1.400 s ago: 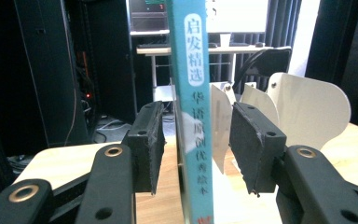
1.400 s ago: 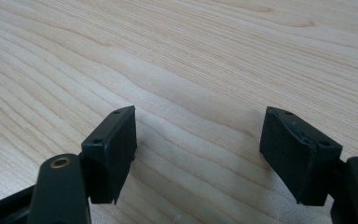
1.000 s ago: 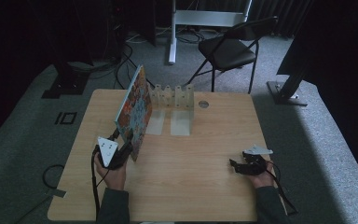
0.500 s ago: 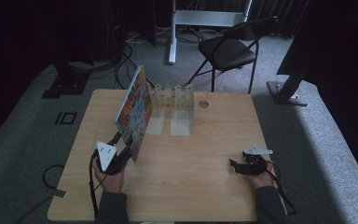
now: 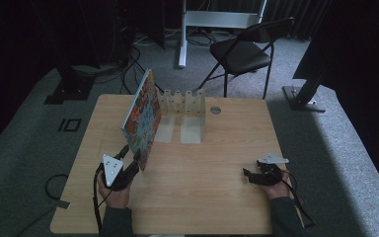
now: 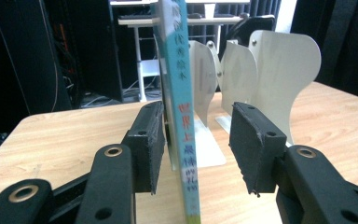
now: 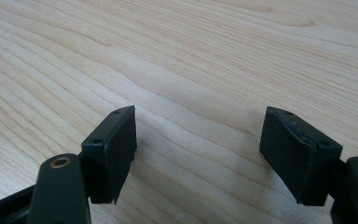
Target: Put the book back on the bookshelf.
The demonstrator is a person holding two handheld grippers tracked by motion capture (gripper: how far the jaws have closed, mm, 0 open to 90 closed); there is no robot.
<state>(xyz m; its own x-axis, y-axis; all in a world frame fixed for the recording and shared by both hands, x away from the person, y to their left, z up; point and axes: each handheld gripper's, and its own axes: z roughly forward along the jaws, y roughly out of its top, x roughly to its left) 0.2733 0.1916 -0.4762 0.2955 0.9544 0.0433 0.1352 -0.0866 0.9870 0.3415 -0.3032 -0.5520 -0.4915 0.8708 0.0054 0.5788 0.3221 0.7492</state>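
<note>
A thin picture book (image 5: pixel 140 116) with a colourful cover stands on edge on the wooden table (image 5: pixel 202 202), tilted, its far end by the white bookends (image 5: pixel 185 111). My left gripper (image 5: pixel 133 165) sits at the book's near lower corner. In the left gripper view the teal spine (image 6: pixel 182 116) rises between the jaws (image 6: pixel 198 126). The left pad (image 6: pixel 147 140) is against the book, while a gap separates the right pad (image 6: pixel 254 140) from it. Near the table's right front, my right gripper (image 5: pixel 249 175) rests low over bare wood, its jaws (image 7: pixel 200 135) wide apart with nothing between them.
Two white metal bookends (image 6: pixel 279 65) stand just beyond the book at the table's back middle, with a round cable hole (image 5: pixel 215 110) to their right. A black folding chair (image 5: pixel 242 49) and stand legs are on the carpet behind the table.
My left gripper has shifted slightly toward the near edge of the table. The book and my right gripper have kept their places.
</note>
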